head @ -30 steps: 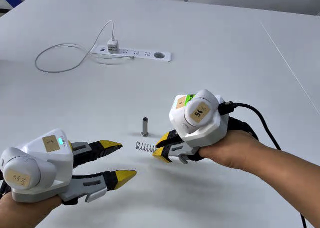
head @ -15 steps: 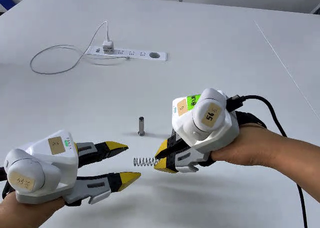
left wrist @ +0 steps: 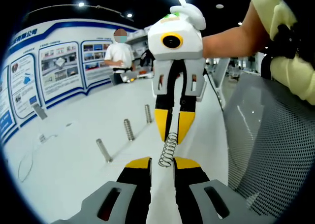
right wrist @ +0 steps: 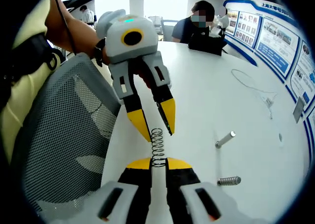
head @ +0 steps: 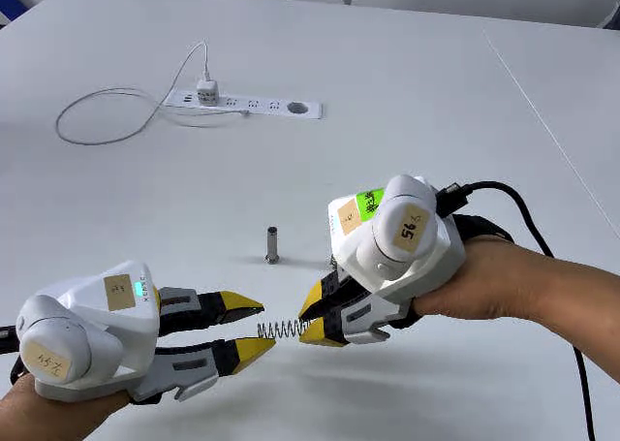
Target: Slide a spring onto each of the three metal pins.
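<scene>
Left tongs [head: 266, 326] parted, right tongs [head: 307, 325] pinched

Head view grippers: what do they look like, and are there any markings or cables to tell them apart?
Both have rounded white housings, tan handwritten stickers and black fingers with yellow tips. The right gripper adds a green sticker and a black cable trailing from its rear; the left gripper has a small green light. The right forearm is unsleeved.

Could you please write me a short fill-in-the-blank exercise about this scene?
The right gripper is ___ on one end of the spring.
The left gripper has its jaws ___ about the other end.
The bare metal pin stands ___ on the white table.
Missing words: shut, open, upright.
</scene>
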Tool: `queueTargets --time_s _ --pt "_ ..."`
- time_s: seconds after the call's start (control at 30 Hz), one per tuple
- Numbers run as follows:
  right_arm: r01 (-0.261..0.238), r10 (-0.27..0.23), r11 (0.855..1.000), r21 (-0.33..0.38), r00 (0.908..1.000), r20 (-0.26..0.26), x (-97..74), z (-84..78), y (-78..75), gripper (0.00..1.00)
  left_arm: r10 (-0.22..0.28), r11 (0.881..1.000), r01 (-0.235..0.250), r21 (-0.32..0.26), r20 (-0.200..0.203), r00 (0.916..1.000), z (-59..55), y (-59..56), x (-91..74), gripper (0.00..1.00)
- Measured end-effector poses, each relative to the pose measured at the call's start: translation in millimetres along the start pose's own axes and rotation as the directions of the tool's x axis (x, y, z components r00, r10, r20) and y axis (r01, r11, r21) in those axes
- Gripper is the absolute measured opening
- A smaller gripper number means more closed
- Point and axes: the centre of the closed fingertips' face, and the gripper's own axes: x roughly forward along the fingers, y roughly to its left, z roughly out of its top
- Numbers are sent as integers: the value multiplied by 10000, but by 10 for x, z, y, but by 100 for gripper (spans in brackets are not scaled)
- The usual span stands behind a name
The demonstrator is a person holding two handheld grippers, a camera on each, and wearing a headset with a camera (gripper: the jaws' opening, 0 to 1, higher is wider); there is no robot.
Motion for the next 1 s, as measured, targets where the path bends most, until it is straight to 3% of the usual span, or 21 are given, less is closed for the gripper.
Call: queueTargets --time_s 0.2,0.47,1.0 --pt "-100 100 9999 -67 9999 -54 -21 17 25 11 -204 9993 208 296 -127 9997 -14 -57 26 12" --pt "6 -6 10000 -78 10000 87 -88 120 18 11 -160 9994 165 298 -152 9998 -14 -33 27 12" --pt "314 -279 9984 -473 9970 725 -138 475 3 11 -61 9998 61 188 -31 10000 10 -8 32 11"
